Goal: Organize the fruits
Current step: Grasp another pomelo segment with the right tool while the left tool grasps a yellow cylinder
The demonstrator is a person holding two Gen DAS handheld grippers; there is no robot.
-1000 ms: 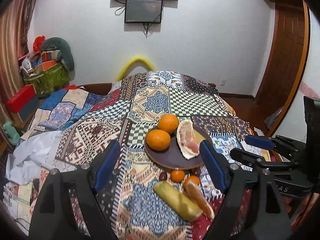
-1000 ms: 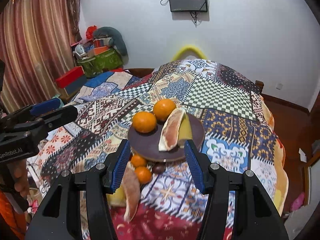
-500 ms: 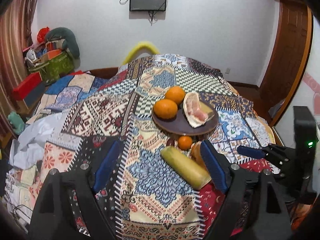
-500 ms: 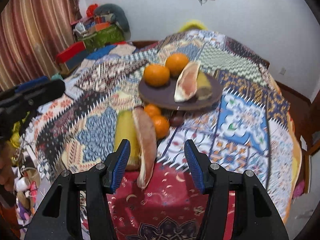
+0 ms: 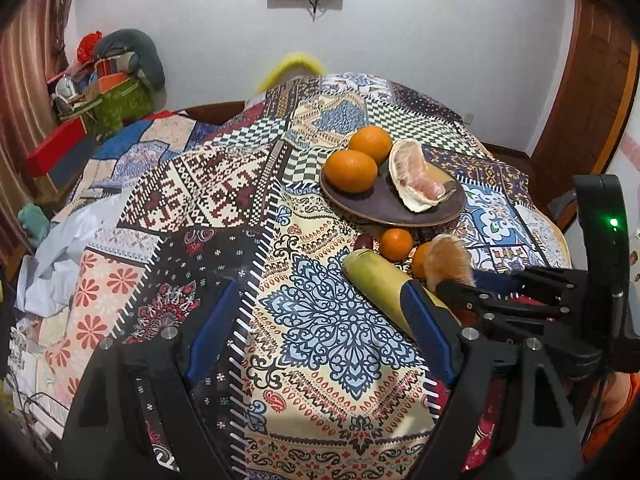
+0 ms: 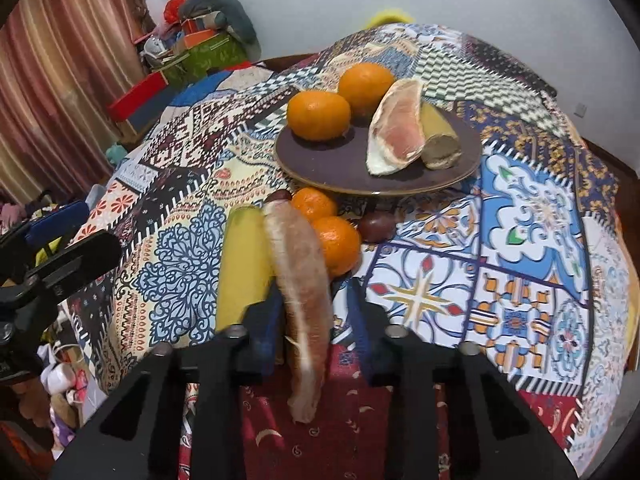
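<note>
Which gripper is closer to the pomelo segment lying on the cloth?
Right. The right gripper straddles the pomelo segment, its fingers on either side. The left gripper hangs open over bare cloth, beside it.

A plate (image 6: 320,168) sits on the quilt (image 6: 520,240). On it, two oranges (image 6: 319,115) lie at the left, one behind the other, with a pomelo wedge (image 6: 396,128) to their right and a yellow piece (image 6: 438,136) just behind the wedge. In front of the plate lie two small oranges (image 6: 338,242), touching, and a dark fruit (image 6: 376,227) to their right. Left of these lies a long pomelo slice (image 6: 302,280), and a yellow stick (image 6: 244,264) just beside it on the left.
</note>
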